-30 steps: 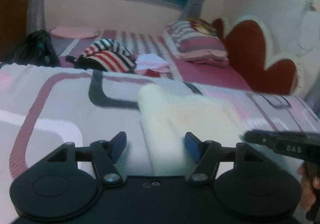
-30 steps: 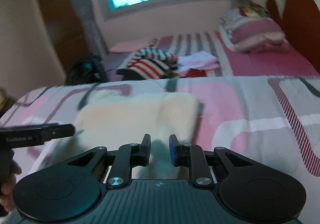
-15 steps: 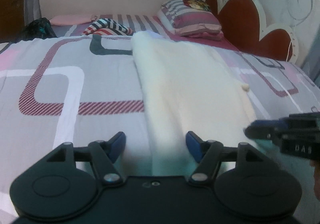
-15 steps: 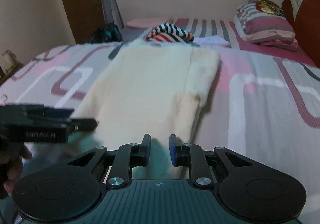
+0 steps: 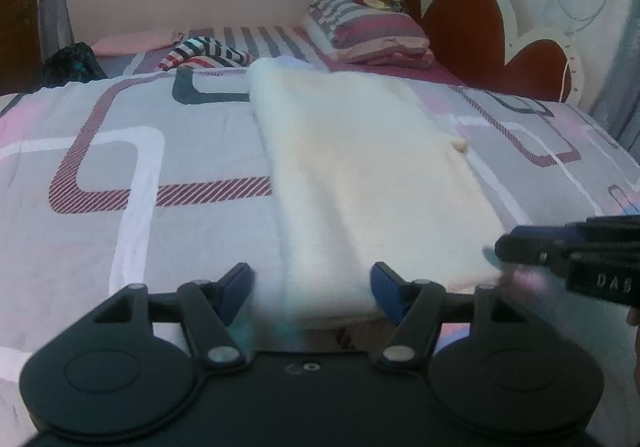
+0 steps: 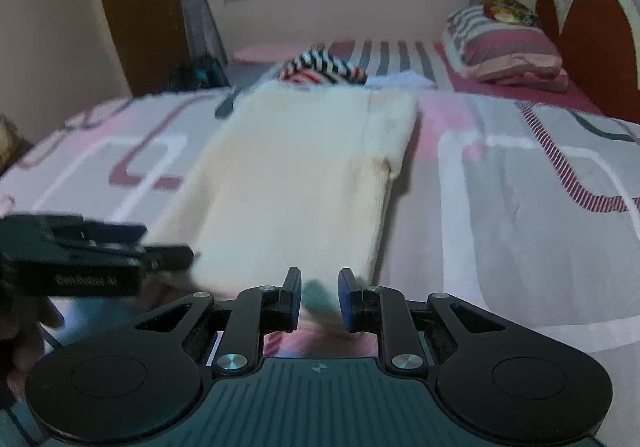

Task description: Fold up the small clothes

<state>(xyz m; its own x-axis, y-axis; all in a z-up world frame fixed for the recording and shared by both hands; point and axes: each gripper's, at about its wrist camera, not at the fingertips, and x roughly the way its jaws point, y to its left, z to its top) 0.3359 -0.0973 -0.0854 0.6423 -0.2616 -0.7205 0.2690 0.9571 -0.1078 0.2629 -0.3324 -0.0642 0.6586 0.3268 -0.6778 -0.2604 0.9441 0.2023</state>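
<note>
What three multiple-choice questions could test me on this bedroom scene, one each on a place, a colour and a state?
1. Where does the cream garment lie?
A. flat on the patterned bedspread
B. on the pillow
C. on the floor

2. What colour are the heart shapes of the headboard?
A. green
B. dark red
C. black

3. How does the left gripper stand?
A. shut on the striped clothes
B. jaws apart, with the garment's near edge between them
C. out of view

Answers:
1. A, it is spread out along the bedspread in both views.
2. B, dark red hearts with pale borders stand behind the pillow.
3. B, its blue pads sit wide on either side of the cloth's edge without pressing it.
</note>
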